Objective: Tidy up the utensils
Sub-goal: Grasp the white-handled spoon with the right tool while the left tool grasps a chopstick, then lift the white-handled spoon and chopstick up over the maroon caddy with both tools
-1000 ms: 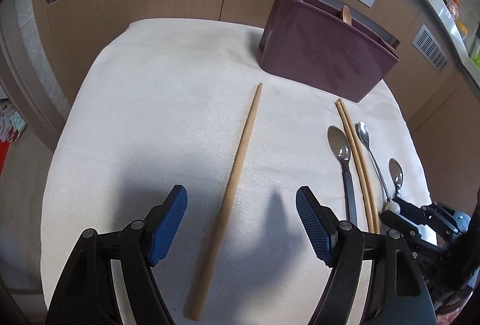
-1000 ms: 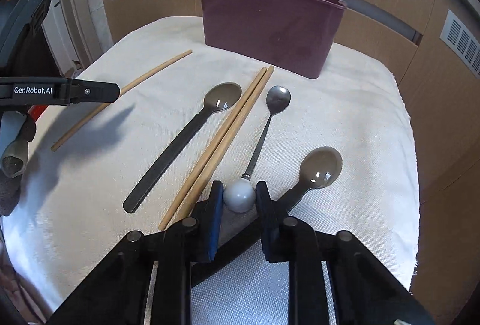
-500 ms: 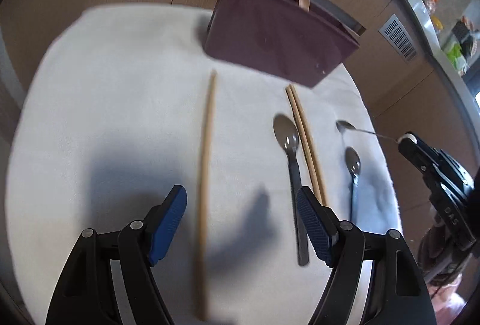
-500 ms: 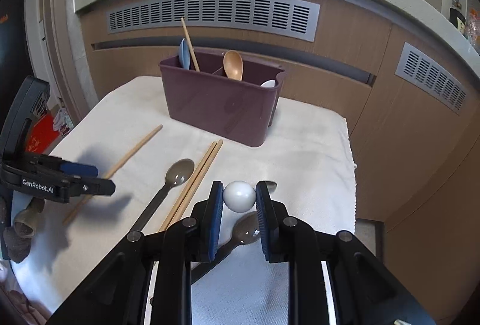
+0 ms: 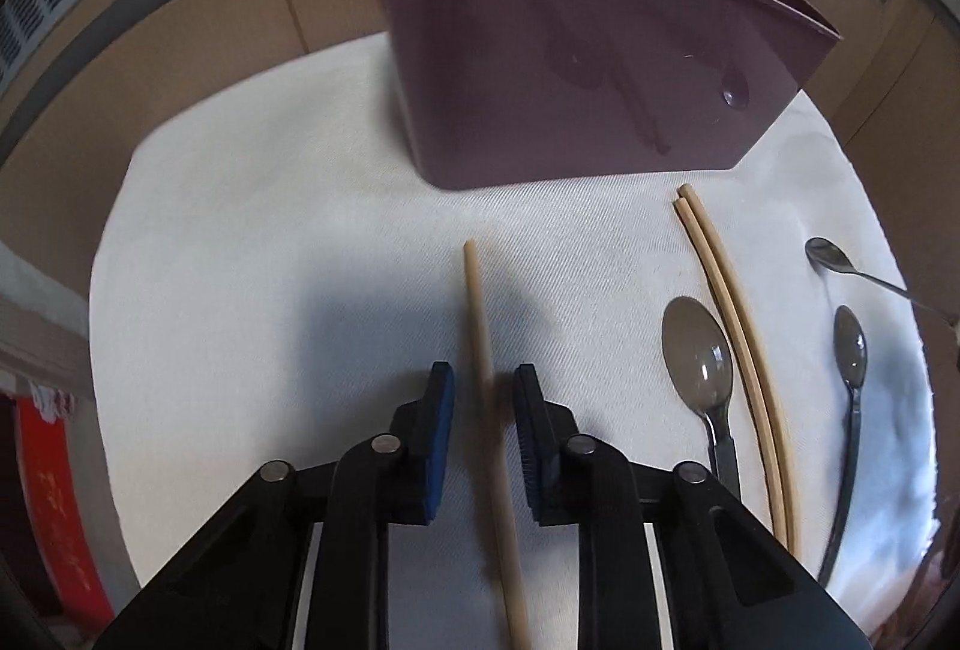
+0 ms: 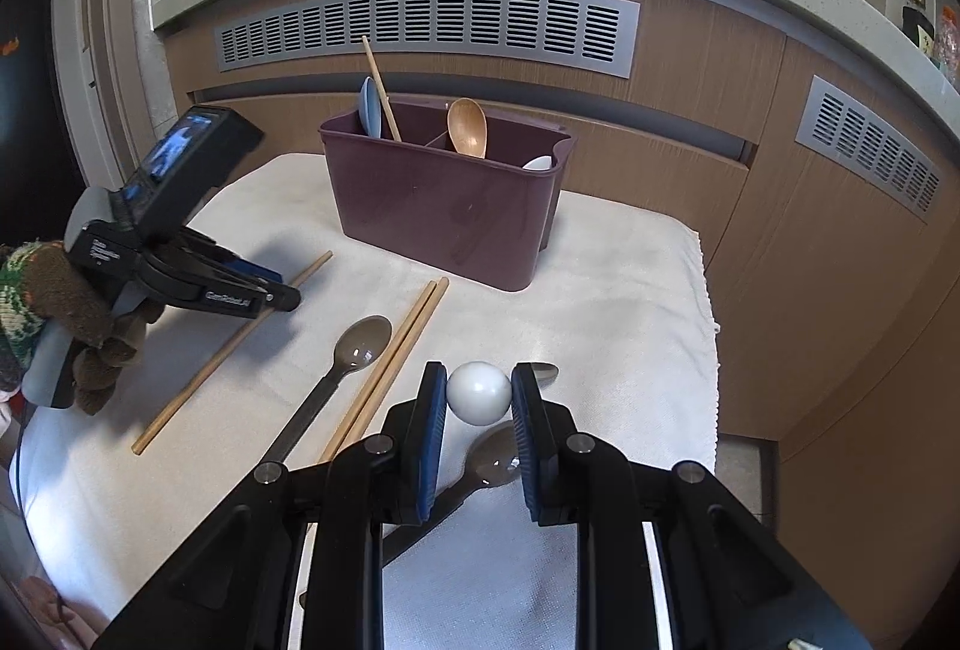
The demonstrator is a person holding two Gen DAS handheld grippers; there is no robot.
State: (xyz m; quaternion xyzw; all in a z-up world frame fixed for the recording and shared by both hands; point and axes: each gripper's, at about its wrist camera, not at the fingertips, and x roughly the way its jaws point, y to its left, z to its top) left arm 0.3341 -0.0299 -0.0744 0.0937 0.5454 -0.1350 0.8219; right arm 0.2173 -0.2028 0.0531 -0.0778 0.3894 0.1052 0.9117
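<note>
Left tool is closing around a lone chopstick lying on my surface; right tool grips a spoon's white ball end.

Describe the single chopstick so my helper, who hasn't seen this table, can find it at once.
Start at the maroon utensil caddy at the back of the white cloth. In front of it lie a chopstick pair beside the spoons, and off to their left the single chopstick. It alone lies by itself, between the closing pads of the left hand-held gripper.
</note>
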